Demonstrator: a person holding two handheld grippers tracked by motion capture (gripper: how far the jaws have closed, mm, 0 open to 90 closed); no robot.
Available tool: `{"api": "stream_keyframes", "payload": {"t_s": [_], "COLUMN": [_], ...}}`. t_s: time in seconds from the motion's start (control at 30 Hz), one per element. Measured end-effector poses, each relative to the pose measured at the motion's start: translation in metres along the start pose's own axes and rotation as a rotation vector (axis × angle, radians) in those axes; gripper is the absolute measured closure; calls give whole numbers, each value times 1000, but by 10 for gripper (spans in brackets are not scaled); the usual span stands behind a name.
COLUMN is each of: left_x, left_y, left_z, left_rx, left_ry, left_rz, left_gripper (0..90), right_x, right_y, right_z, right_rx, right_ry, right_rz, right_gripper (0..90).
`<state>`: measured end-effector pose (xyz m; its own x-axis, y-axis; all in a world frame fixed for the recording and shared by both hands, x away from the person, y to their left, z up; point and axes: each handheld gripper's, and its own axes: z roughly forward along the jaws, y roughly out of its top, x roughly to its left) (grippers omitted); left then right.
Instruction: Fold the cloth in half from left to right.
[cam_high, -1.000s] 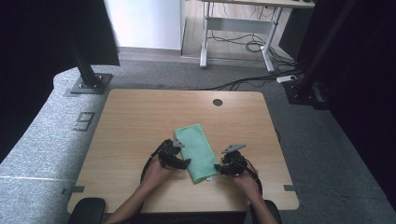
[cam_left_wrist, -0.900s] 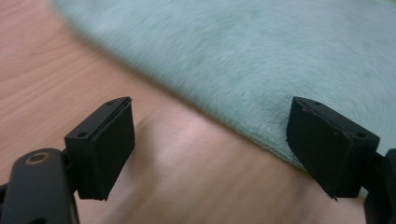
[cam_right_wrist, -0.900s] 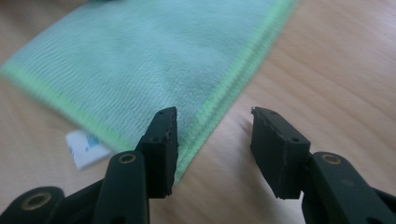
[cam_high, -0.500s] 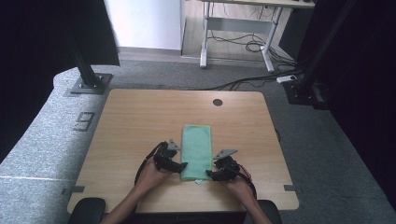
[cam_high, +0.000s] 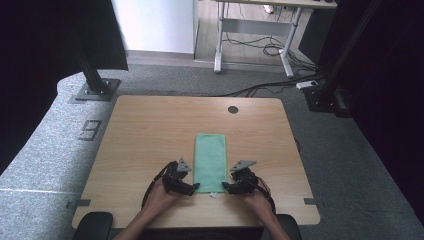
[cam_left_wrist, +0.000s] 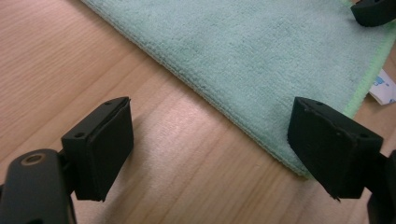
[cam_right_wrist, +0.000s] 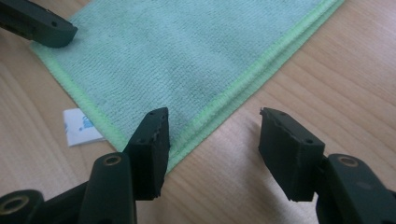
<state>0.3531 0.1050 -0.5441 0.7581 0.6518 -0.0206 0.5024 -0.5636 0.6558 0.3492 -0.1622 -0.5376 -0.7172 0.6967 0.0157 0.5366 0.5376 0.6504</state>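
lying now squared and flat on the worktop, the folded green towel, no longer skewed; left gripper and right gripper at its near corners, jaws wide, released; fold likely done.

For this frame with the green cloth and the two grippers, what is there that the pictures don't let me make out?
- White label on the folded green cloth: print too small and blurred, right gripper view.
- Cloth's underside and inner layers: covered by its top layer, every view.
- Cloth's far end: cut off by the top edge, left gripper view.
- Left gripper and right gripper: too small to read the jaws, high view.
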Motion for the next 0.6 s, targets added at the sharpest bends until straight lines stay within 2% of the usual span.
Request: {"api": "stream_keyframes", "payload": {"t_s": [0.2, 0.23, 0.33, 0.37, 0.6], "left_x": [13, 20, 28, 36, 50], "left_y": [2, 3, 4, 5, 5], "left_z": [2, 2, 3, 3, 3], "left_rx": [-6, -6, -5, -5, -6], "left_ry": [26, 35, 46, 55, 67], "left_rz": [-29, -42, -55, -66, -75], "left_gripper": [149, 149, 148, 148, 148], "right_x": [-7, -8, -10, -11, -14], "right_y": [8, 13, 20, 22, 34], "right_z": [9, 14, 21, 23, 35], "right_rx": [-26, -31, -40, -42, -52], "right_ry": [-15, -19, -17, -17, -19], "right_rz": [15, 17, 22, 22, 24], "right_gripper": [427, 425, 412, 405, 379]}}
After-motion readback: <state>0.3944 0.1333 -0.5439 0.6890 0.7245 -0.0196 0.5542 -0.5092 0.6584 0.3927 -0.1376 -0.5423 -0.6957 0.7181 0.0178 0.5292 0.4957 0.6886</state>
